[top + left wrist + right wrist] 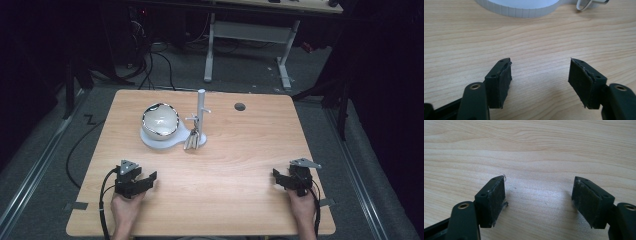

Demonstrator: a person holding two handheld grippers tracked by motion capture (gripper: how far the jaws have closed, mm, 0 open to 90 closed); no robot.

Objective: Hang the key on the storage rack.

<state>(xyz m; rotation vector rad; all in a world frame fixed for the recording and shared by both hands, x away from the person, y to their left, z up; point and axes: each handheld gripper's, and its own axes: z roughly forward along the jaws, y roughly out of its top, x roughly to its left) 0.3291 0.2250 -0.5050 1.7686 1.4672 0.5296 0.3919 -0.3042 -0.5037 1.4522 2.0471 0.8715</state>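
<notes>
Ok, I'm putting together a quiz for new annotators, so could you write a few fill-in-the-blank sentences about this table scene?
1. The bowl sits on a white ____.
2. Both the left claw and the right claw have their jaws ____, with nothing between them.
3. The white post stands to the ____ of the bowl in the high view.
4. The table top is made of ____.

Missing words: base; open; right; wood
</notes>
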